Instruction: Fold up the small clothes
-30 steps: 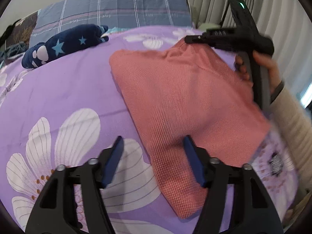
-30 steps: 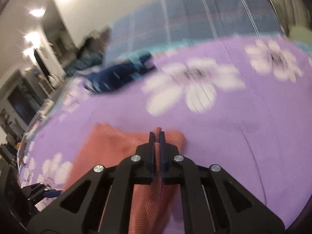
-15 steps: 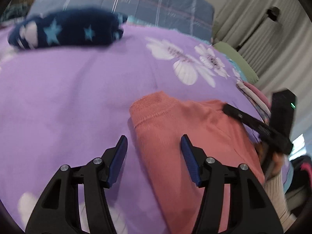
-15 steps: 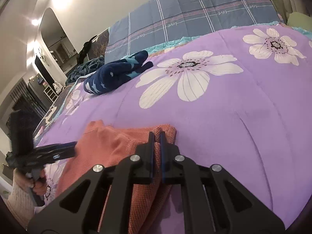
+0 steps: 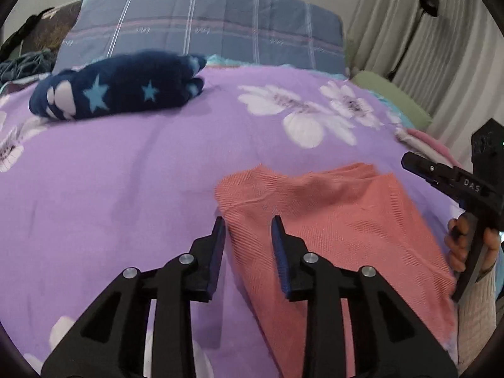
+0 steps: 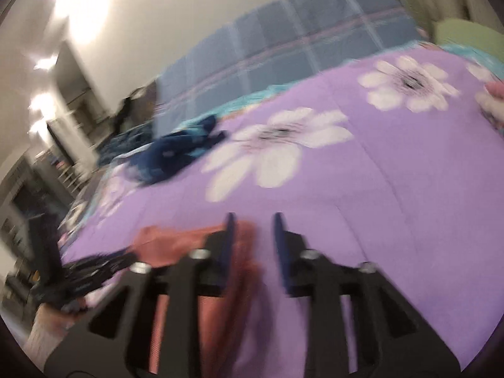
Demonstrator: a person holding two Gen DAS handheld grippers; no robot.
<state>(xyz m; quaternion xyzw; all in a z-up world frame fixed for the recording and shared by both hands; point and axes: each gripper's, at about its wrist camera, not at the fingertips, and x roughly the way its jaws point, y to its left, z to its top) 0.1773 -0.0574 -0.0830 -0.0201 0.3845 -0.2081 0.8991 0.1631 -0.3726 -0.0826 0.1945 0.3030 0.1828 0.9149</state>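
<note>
Item: left gripper (image 5: 249,223), nearest the lens. Its jaws have just been closing and are now standing partly spread, straddling the near left edge of the garment; the pads are not yet pressing cloth.

Item: coral knit garment (image 5: 330,220), lying folded on the purple floral bedspread (image 5: 126,173). Its long axis is running from the left gripper's fingers away toward the lower right, its folded corner sitting just ahead of those fingers.

Item: right gripper (image 6: 252,223), sitting at the garment's opposite edge. Its jaws have just been opening and are standing apart; cloth is lying against the inner finger, no longer pinched.

Judgement: the left hand is looking nearer to the edge needing the next pinch.

Item: navy star-print bundle (image 5: 116,94), resting well beyond, near the blue plaid pillow (image 5: 204,22).
</note>
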